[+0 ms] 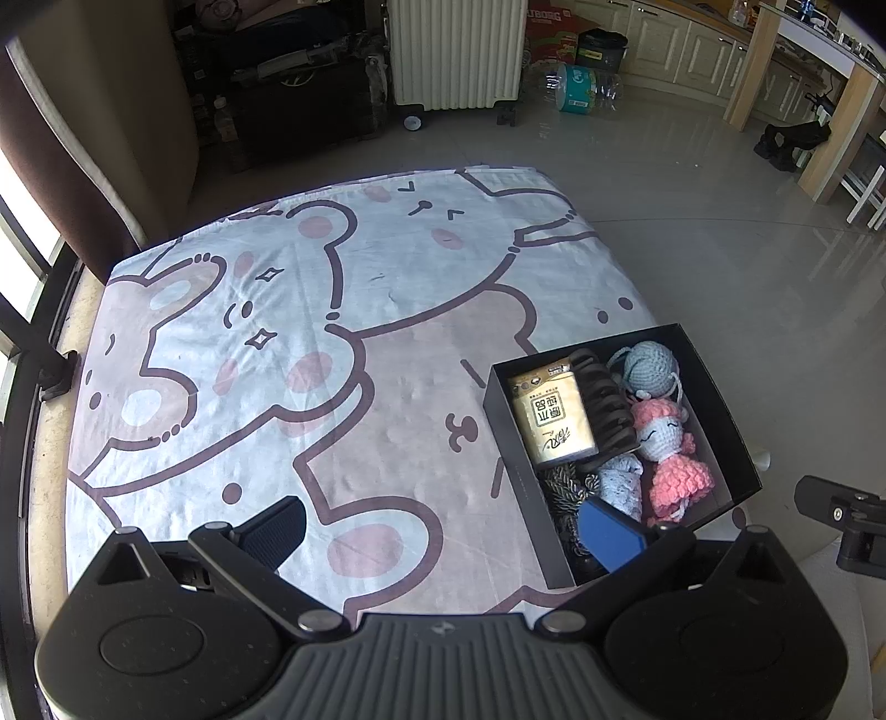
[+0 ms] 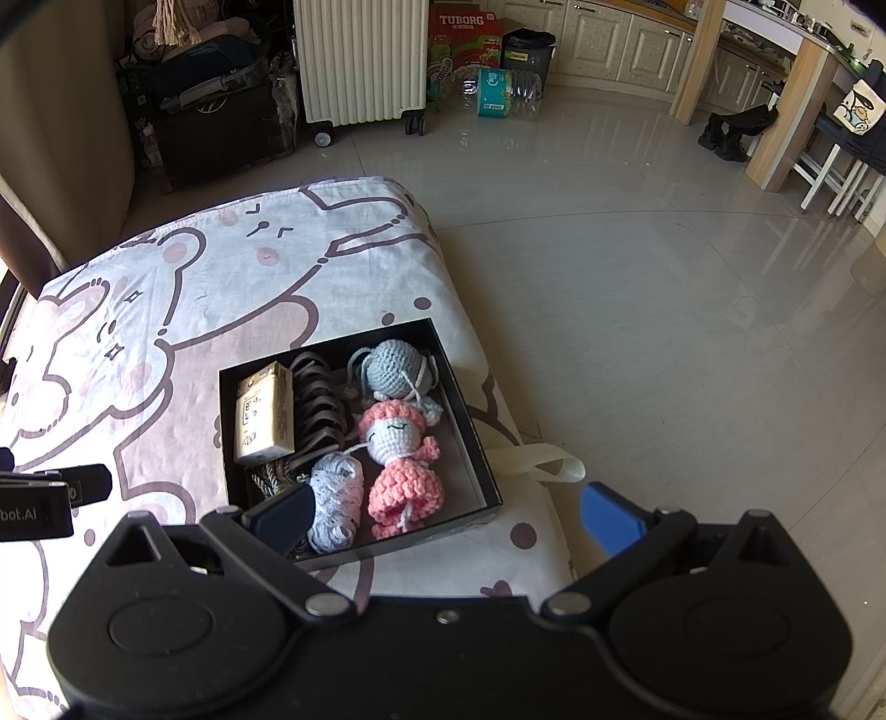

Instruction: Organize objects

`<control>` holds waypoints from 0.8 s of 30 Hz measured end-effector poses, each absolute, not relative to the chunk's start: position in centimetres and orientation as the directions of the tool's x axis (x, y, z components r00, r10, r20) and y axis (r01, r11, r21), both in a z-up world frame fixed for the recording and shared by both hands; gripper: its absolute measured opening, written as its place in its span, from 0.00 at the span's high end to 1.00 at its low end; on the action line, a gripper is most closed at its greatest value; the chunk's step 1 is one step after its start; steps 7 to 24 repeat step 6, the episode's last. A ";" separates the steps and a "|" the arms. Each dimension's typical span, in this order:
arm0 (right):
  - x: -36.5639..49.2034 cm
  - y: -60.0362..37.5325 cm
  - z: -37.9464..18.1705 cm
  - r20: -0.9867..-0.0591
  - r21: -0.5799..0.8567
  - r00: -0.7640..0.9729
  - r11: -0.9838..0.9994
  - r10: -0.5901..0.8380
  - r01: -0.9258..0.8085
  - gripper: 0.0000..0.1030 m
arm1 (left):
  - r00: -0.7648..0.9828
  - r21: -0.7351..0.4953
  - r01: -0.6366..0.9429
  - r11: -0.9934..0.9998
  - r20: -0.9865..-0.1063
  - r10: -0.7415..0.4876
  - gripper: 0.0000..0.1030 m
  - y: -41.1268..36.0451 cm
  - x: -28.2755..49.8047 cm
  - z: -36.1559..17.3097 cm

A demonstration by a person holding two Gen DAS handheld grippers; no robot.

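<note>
Fingers (image 2: 612,520) of right gripper (image 2: 446,518) spread wide, gripping nothing; near-side finger overlapping near rim of black box (image 2: 354,554), other finger out past its right wall, over floor (image 2: 664,310). Fingers (image 1: 277,526) of left gripper (image 1: 443,529) likewise spread wide and empty, poised over bare sheet (image 1: 249,332); only its blue finger reaching box's near corner. Box lay ahead of right gripper and slightly left, ahead-right of left gripper; right gripper judged nearer to contents.

Contents, from nearest outward: pale blue crochet piece (image 2: 335,507) just beyond dark finger, long axis running away from fingers; pink crochet doll (image 2: 401,465) beside it, long axis also pointing away, head at far end; grey-blue crochet doll (image 2: 393,368) at far side; dark hair claw (image 2: 318,410) along centre; tissue pack (image 2: 264,412) against left wall; dark cord (image 2: 271,476) at near left corner. Box stood on cartoon-bear sheet, near its right edge.

Legible writing: "TUBORG" on red carton (image 2: 462,39) behind; "bot.AI" fragment on left gripper body at frame edge; Chinese characters on tissue pack, unreadable.
</note>
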State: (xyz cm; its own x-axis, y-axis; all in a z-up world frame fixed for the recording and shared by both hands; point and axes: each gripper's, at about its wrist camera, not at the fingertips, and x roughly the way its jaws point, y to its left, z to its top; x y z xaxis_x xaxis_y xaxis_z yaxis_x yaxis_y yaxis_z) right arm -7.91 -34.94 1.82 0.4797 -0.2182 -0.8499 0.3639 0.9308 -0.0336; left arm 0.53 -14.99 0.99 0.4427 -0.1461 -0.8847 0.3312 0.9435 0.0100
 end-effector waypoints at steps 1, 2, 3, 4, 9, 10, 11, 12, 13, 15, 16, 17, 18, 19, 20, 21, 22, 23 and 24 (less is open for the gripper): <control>-7.9 -34.9 1.8 -0.850 -0.034 0.480 0.931 -0.218 0.364 0.00 | 0.442 0.009 0.332 0.943 -0.885 -0.146 0.00 -15.0 0.5 0.9; -7.9 -34.9 1.8 -0.850 -0.034 0.480 0.931 -0.218 0.364 0.00 | 0.441 0.010 0.333 0.943 -0.885 -0.147 0.00 -15.1 0.4 0.8; -7.9 -34.9 1.8 -0.850 -0.034 0.479 0.931 -0.218 0.364 0.00 | 0.441 0.010 0.333 0.943 -0.886 -0.147 0.00 -15.1 0.4 0.8; -7.9 -34.9 1.8 -0.850 -0.034 0.479 0.931 -0.218 0.364 0.00 | 0.440 0.009 0.333 0.943 -0.886 -0.146 0.00 -15.2 0.4 0.8; -7.9 -34.9 1.8 -0.850 -0.034 0.479 0.931 -0.218 0.364 0.00 | 0.436 0.005 0.335 0.942 -0.887 -0.151 0.00 -15.1 0.5 0.8; -7.9 -34.9 1.8 -0.850 -0.034 0.479 0.931 -0.218 0.364 0.00 | 0.436 0.005 0.335 0.942 -0.887 -0.151 0.00 -15.1 0.5 0.8; -7.9 -34.9 1.8 -0.850 -0.034 0.479 0.931 -0.218 0.364 0.00 | 0.436 0.005 0.335 0.942 -0.887 -0.151 0.00 -15.1 0.5 0.8; -7.9 -34.9 1.8 -0.850 -0.034 0.479 0.931 -0.218 0.364 0.00 | 0.436 0.005 0.335 0.942 -0.887 -0.151 0.00 -15.1 0.5 0.8; -7.9 -34.9 1.8 -0.850 -0.034 0.479 0.931 -0.218 0.364 0.00 | 0.436 0.005 0.335 0.942 -0.887 -0.151 0.00 -15.1 0.5 0.8; -7.9 -34.9 1.8 -0.850 -0.034 0.479 0.931 -0.218 0.364 0.00 | 0.436 0.005 0.335 0.942 -0.887 -0.151 0.00 -15.1 0.5 0.8; -7.9 -34.9 1.8 -0.850 -0.034 0.479 0.931 -0.218 0.364 0.00 | 0.436 0.005 0.335 0.942 -0.887 -0.151 0.00 -15.1 0.5 0.8; -7.9 -34.9 1.8 -0.850 -0.034 0.479 0.931 -0.218 0.364 0.00 | 0.436 0.005 0.335 0.942 -0.887 -0.151 0.00 -15.1 0.5 0.8; -7.9 -34.9 1.8 -0.850 -0.034 0.479 0.931 -0.218 0.364 0.00 | 0.436 0.005 0.335 0.942 -0.887 -0.151 0.00 -15.1 0.5 0.8; -7.9 -34.9 1.8 -0.850 -0.034 0.479 0.931 -0.218 0.364 0.00 | 0.436 0.005 0.335 0.942 -0.887 -0.151 0.00 -15.1 0.5 0.8; -7.9 -34.9 1.8 -0.850 -0.034 0.479 0.931 -0.218 0.364 0.00 | 0.436 0.005 0.335 0.942 -0.887 -0.151 0.00 -15.1 0.5 0.8; -7.9 -34.9 1.8 -0.850 -0.034 0.479 0.931 -0.218 0.364 0.00 | 0.436 0.005 0.335 0.942 -0.887 -0.151 0.00 -15.1 0.5 0.8; -7.9 -34.9 1.8 -0.850 -0.034 0.479 0.931 -0.218 0.364 0.00 | 0.436 0.005 0.335 0.942 -0.887 -0.151 0.00 -15.1 0.5 0.8; -7.9 -34.9 1.8 -0.850 -0.034 0.479 0.931 -0.218 0.364 0.00 | 0.436 0.005 0.335 0.942 -0.887 -0.151 0.00 -15.1 0.5 0.8; -7.9 -34.9 1.8 -0.850 -0.034 0.479 0.931 -0.218 0.364 0.00 | 0.436 0.005 0.335 0.942 -0.887 -0.151 0.00 -15.1 0.5 0.8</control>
